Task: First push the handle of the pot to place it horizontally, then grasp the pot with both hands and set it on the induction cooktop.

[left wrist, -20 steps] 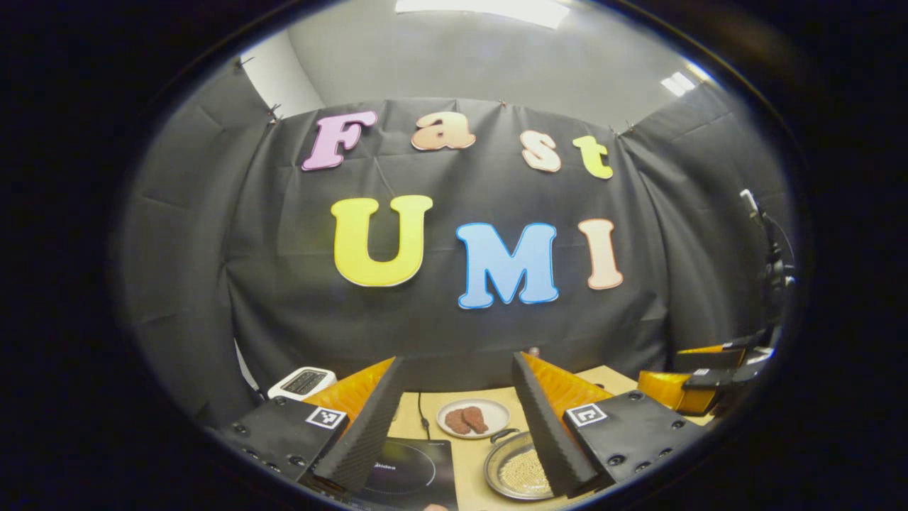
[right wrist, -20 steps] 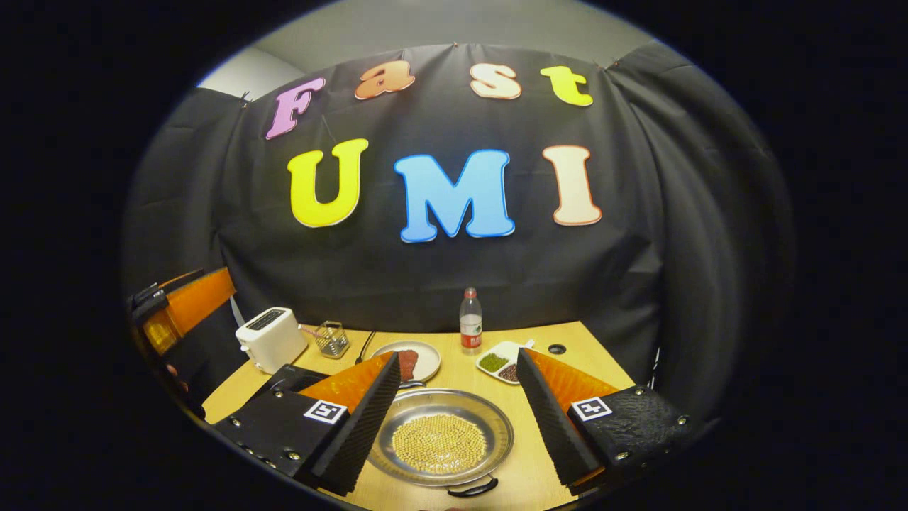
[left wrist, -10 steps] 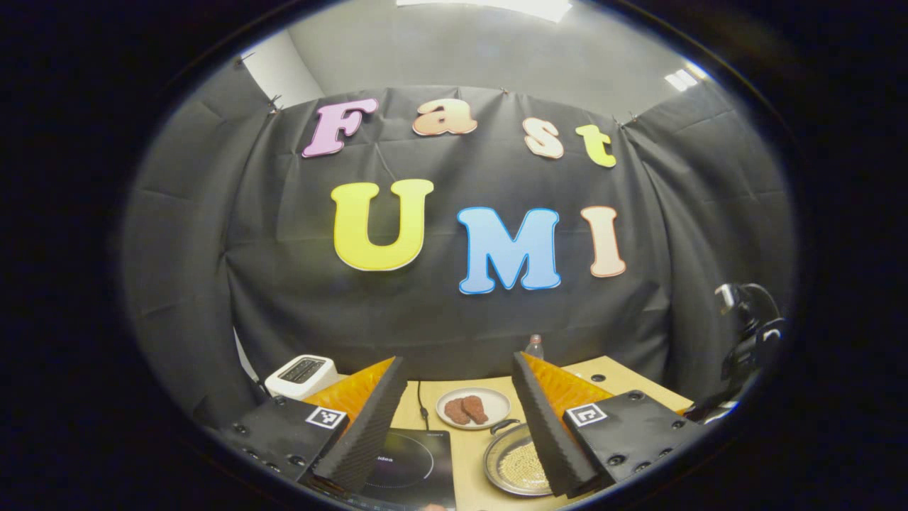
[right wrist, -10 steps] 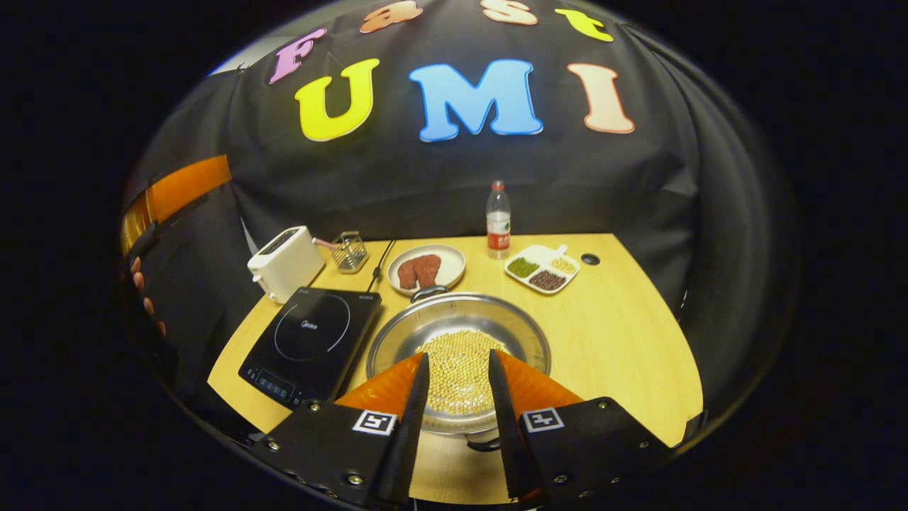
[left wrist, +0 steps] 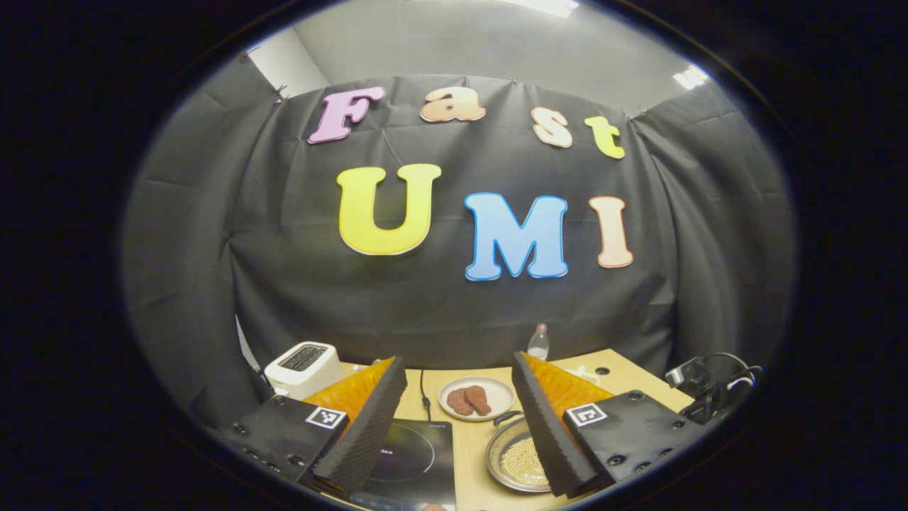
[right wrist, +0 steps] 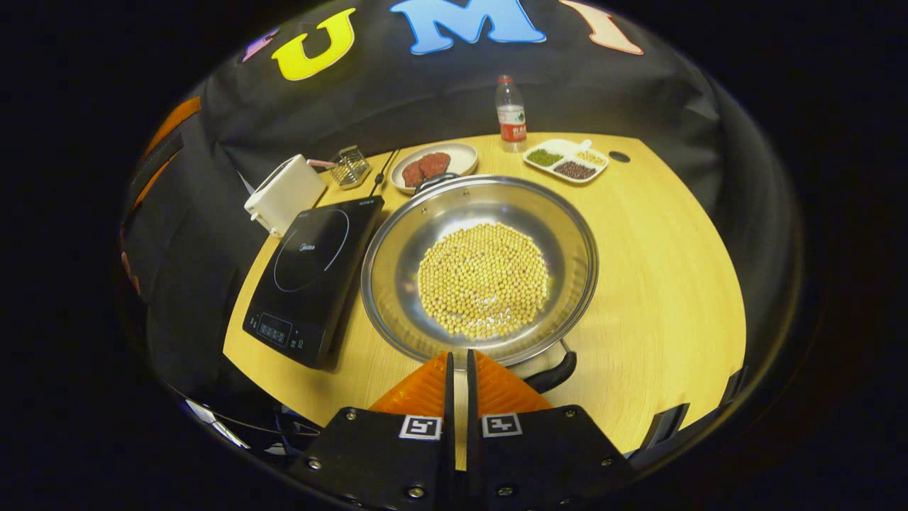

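A steel pot (right wrist: 397, 248) holding yellow beans (right wrist: 484, 279) sits mid-table in the right gripper view. One black handle (right wrist: 555, 371) points to the near edge, the other (right wrist: 429, 182) to the far side. The black induction cooktop (right wrist: 312, 273) lies just left of it. My right gripper (right wrist: 458, 355) is shut, its tips over the pot's near rim, left of the near handle, with nothing seen between them. In the left gripper view my left gripper (left wrist: 457, 358) hangs open above the table, with the cooktop (left wrist: 418, 461) and pot (left wrist: 500, 461) below it.
A white toaster (right wrist: 284, 193), a wire basket (right wrist: 351, 167), a plate of meat (right wrist: 433, 162), a water bottle (right wrist: 510, 117) and a divided dish of beans (right wrist: 565, 158) stand along the table's back. Bare wood lies right of the pot.
My right gripper has shut its fingers and tilted down, coming closer over the pot's near rim. The left gripper stayed open and shifted only slightly.
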